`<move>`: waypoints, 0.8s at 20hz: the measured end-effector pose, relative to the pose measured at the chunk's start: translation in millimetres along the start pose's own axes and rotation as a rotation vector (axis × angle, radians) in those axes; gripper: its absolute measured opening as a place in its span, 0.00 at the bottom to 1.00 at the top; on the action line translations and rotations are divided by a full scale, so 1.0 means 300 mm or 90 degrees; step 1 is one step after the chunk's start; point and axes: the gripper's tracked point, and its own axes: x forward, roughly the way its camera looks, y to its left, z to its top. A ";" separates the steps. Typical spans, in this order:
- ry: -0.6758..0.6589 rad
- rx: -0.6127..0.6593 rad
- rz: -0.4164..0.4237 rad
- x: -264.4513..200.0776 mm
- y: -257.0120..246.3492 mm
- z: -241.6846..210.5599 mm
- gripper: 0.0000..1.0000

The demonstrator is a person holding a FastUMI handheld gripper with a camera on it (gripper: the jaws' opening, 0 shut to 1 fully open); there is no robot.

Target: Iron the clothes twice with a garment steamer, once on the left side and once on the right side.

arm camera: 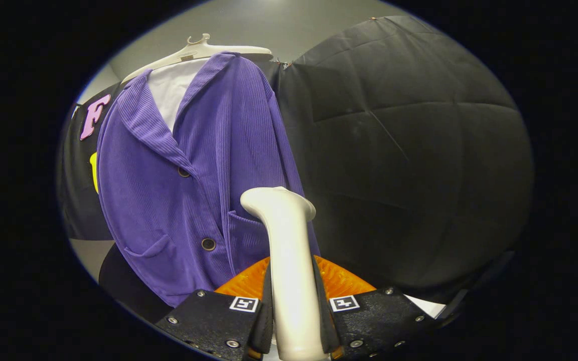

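The gripper (294, 306) has both fingers (219, 316) clamped on the handle of a white garment steamer (286, 250), which stands upright between them, its flared head rising just ahead of the fingertips. The head overlaps the lower right front of a purple corduroy jacket (193, 165); whether it touches the cloth or hangs just short of it is hard to judge from this angle.

The jacket hangs on a white hanger (203, 50) over a white inner garment (168, 95) showing at the open collar. Two dark buttons (208, 244) run down the front, with a patch pocket on either side of them. The jacket's right edge falls from the shoulder past the steamer head, and beyond that edge lies a broad stretch of creased black cloth wall (409, 150). To the left, the jacket's sleeve side runs close beside another panel of the wall.

The jacket's hem is cut off behind the fingers, and the steamer's lower body is hidden between them. A plain grey surface (249, 25) shows above the hanger.
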 end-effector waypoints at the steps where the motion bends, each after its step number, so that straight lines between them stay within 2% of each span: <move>1: 0.004 0.002 -0.002 0.003 -0.004 -0.021 0.37; 12: 0.054 0.007 -0.012 -0.022 -0.061 -0.190 0.37; 16: 0.125 -0.009 -0.013 -0.045 -0.069 -0.319 0.37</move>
